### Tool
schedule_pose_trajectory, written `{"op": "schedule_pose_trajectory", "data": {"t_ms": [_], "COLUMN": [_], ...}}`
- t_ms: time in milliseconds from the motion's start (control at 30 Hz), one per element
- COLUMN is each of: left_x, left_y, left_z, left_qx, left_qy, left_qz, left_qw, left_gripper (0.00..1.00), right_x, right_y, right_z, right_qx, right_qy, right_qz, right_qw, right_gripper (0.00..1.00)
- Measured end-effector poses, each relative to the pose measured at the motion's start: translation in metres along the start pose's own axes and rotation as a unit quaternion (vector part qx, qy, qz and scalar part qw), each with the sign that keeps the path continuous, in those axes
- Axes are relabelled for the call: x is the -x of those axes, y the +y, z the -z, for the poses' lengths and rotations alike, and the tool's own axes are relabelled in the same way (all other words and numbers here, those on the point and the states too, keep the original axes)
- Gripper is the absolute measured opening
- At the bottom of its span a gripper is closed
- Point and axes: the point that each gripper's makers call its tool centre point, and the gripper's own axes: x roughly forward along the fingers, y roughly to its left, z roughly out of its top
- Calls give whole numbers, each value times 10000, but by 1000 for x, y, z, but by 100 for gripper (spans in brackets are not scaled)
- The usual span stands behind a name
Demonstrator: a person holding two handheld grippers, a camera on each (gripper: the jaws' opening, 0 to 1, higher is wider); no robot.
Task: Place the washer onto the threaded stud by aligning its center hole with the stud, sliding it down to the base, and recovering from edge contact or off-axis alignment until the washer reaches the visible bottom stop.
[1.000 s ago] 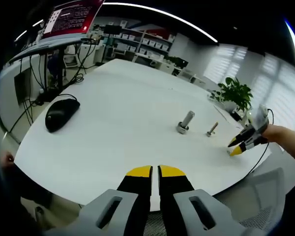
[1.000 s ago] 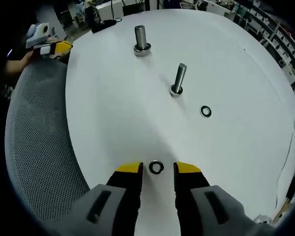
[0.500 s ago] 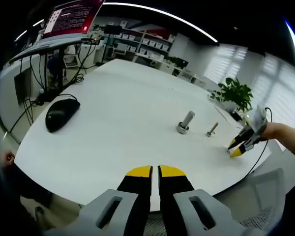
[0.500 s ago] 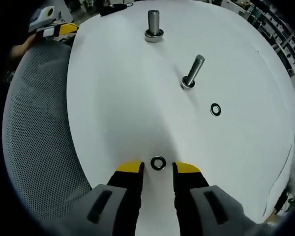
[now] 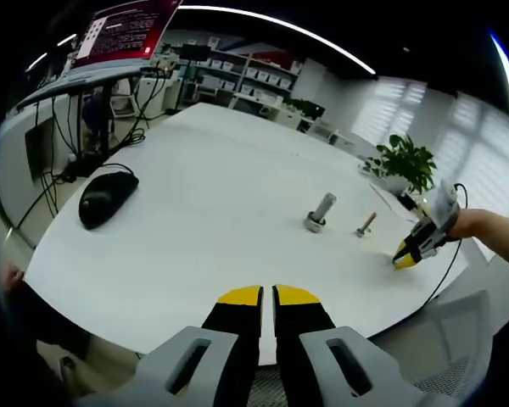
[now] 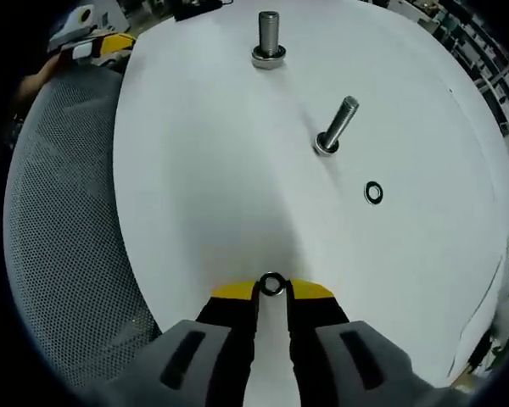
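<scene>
A small dark washer [image 6: 272, 285] lies on the white table [image 6: 204, 170], caught between the yellow tips of my right gripper [image 6: 272, 291], which is shut on it. Farther off stand a thick threaded stud [image 6: 269, 38] and a thinner leaning stud [image 6: 338, 125], with a second washer [image 6: 373, 192] lying flat beside the thin one. In the left gripper view the same thick stud [image 5: 320, 212] and thin stud [image 5: 366, 225] stand at mid-right, and the right gripper [image 5: 407, 254] touches the table near its edge. My left gripper [image 5: 267, 295] is shut on nothing, at the table's near edge.
A black mouse [image 5: 106, 193] rests on the table's left side, below a monitor [image 5: 123, 30] and cables. A potted plant [image 5: 405, 161] stands beyond the far edge. A grey mesh chair [image 6: 59, 212] runs along the table's rim beside my right gripper.
My right gripper's jaws have come together onto the washer that lay between them. The left gripper has stayed still and shut.
</scene>
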Motion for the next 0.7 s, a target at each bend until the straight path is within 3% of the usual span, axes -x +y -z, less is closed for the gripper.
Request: {"op": "schedule_pose_trajectory", "data": {"t_ms": [67, 467, 700], "left_x": [0, 0, 1], "left_y": [0, 0, 0], "left_z": [0, -1, -2], "left_qx": [-3, -9, -14], "left_qy": [-3, -13, -24], "left_qz": [3, 8, 7], "left_qw": [10000, 10000, 10000], "left_gripper": [2, 2, 2], "right_x": [0, 2, 28], "right_y": [1, 3, 0], "right_z": [1, -1, -28], "right_qx": [123, -356, -574], "right_qy": [-27, -367, -769], "right_qz": [39, 211, 217], "right_qw": [9999, 9985, 9951], "right_gripper": [14, 13, 13]}}
